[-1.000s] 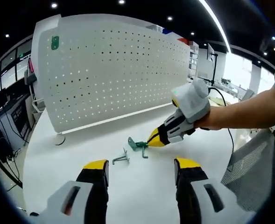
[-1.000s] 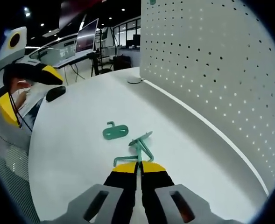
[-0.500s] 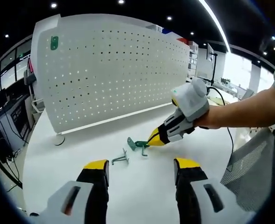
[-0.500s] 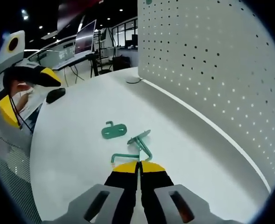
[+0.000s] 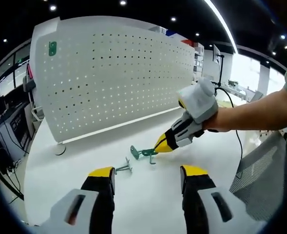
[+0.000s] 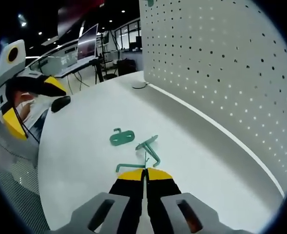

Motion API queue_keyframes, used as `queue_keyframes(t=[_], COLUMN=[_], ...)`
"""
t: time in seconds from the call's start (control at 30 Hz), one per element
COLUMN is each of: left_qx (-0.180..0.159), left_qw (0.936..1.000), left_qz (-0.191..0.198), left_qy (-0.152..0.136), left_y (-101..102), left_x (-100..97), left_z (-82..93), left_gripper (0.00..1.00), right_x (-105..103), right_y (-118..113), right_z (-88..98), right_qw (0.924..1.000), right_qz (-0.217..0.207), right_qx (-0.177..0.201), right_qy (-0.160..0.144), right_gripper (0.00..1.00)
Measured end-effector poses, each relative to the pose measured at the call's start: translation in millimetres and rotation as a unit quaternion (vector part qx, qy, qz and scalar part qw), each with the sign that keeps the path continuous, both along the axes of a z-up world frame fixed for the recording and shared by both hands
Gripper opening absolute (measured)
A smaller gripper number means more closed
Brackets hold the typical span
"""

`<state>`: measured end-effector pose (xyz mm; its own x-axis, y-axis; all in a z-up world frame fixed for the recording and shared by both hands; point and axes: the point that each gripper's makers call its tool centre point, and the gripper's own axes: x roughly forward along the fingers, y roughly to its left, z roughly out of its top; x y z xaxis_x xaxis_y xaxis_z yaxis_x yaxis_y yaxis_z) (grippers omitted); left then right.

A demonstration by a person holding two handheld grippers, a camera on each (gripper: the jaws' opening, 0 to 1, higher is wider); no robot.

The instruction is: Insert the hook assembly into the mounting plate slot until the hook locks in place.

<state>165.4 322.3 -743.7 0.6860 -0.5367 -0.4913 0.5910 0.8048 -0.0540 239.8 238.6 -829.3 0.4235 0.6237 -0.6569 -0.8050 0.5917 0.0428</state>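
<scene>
Right gripper jaws clamped on green hook | left gripper jaws apart, empty

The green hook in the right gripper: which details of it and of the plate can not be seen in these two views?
- Right gripper view: where the right gripper pinches the green hook is covered by its closed yellow tips.
- Left gripper view: the hook is too small to show its shape; the gripper covers its end.
- Right gripper view: slot details on the green plate are too small.
- Left gripper view: the plate lies edge-on.
</scene>
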Motion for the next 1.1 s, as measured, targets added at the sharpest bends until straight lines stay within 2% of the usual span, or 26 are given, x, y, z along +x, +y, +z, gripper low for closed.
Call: queue_keyframes(t=[0.47, 0.67, 0.9, 1.1], left_qx=[0.001, 0.002, 0.021, 0.024], left_qw=[0.9998, 0.9996, 0.9984, 0.9974], left_qz=[-0.018, -0.026, -0.041, -0.046], left_qy=[-0.005, -0.013, -0.032, -0.049], left_y=[-11, -16, -19, -24], left_x=[-2.0, -1.3, -0.8, 2.0], left_z=[2.1, 6.0, 13.1, 22.7], left_gripper=[0.52, 0.50, 0.48, 0.45], right_x=[-7, -12, -14, -20], right_y=[-2, 2, 5, 12], right_z=[13.8, 33.0, 59.8, 81.0], right_qw=[1.0000, 0.9999, 0.9995, 0.9988], right_qz=[0.003, 0.015, 0.015, 0.028], right_qx=[0.001, 0.006, 0.027, 0.029], right_qy=[0.006, -0.003, -0.008, -0.027], right_gripper=[0.00, 0.00, 0.00, 0.00])
